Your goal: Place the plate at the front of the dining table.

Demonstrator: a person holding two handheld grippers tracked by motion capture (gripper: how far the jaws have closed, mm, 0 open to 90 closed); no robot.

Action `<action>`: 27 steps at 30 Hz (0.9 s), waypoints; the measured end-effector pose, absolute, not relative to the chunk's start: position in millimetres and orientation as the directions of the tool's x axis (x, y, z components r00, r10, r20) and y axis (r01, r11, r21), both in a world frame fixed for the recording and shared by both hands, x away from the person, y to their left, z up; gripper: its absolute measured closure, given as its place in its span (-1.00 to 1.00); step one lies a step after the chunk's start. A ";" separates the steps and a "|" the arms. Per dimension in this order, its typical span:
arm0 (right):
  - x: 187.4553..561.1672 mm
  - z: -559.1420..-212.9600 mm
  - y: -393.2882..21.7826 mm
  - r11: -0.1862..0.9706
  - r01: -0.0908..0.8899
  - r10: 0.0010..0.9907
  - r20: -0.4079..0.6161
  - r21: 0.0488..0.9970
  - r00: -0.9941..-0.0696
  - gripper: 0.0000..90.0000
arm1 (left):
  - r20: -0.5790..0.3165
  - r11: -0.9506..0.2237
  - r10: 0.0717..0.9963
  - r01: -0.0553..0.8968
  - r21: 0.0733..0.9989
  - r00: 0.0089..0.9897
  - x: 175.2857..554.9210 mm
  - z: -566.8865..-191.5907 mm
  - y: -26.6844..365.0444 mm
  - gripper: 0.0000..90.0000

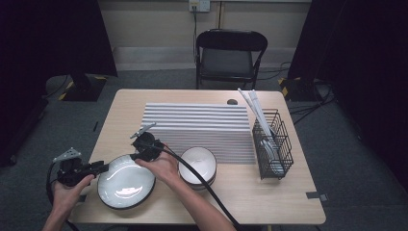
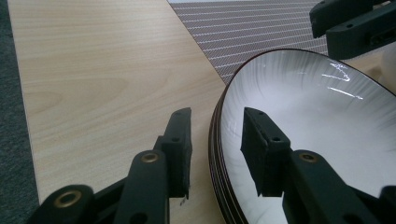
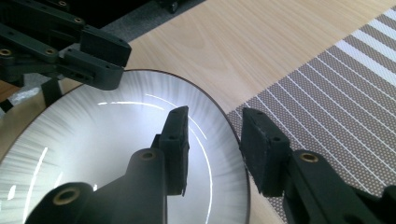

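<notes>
A white plate with a dark rim (image 1: 126,185) lies at the table's front left; in the left gripper view its edge (image 2: 219,154) shows more rims stacked beneath it. My left gripper (image 1: 102,167) is open at the plate's left rim, one jaw outside and one above the inside (image 2: 217,126), with gaps on both sides. My right gripper (image 1: 137,155) is open at the far rim, straddling it the same way (image 3: 217,126) without pressing. Each gripper view shows the other gripper across the plate (image 2: 355,23) (image 3: 70,51).
A stack of white bowls (image 1: 197,163) stands just right of the plate, under my right forearm. Behind lies a striped placemat (image 1: 202,130). A black wire basket (image 1: 273,144) with white utensils stands at the right. A folding chair (image 1: 231,53) sits beyond the table.
</notes>
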State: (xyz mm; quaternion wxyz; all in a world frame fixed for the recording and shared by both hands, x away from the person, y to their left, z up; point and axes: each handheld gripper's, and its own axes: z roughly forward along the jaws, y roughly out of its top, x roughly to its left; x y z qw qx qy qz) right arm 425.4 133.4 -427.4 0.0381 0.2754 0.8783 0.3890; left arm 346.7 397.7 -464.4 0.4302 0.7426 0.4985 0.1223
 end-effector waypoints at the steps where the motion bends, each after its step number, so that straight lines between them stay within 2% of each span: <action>1: 425.7 -428.6 133.1 0.542 0.457 0.519 0.147 0.706 -0.842 0.40 | -0.249 -0.130 0.845 0.635 0.761 0.472 346.7 -464.7 397.6 0.45; 3: 425.7 -431.0 132.3 0.524 0.477 0.526 0.173 0.705 -0.833 0.41 | -0.251 -0.130 0.845 0.638 0.759 0.472 346.9 -464.6 397.9 0.45; 11: 429.4 -439.3 132.3 0.529 0.492 0.559 0.153 0.692 -0.815 0.48 | -0.256 -0.127 0.847 0.646 0.753 0.465 347.7 -466.8 398.6 0.54; 14: 429.8 -442.6 134.4 0.545 0.490 0.561 0.138 0.680 -0.816 0.64 | -0.256 -0.133 0.847 0.652 0.746 0.465 347.9 -467.1 398.6 0.61; 19: 429.5 -446.5 135.4 0.553 0.495 0.572 0.127 0.669 -0.811 0.72 | -0.268 -0.129 0.840 0.654 0.746 0.471 347.8 -467.5 399.6 0.68; 21: 430.7 -447.8 134.6 0.548 0.501 0.582 0.126 0.670 -0.804 0.83 | -0.270 -0.129 0.839 0.655 0.745 0.472 347.7 -467.6 399.6 0.69; 27: 434.8 -447.7 132.1 0.521 0.536 0.583 0.182 0.665 -0.792 0.86 | -0.276 -0.122 0.839 0.657 0.744 0.469 347.7 -468.1 399.9 0.65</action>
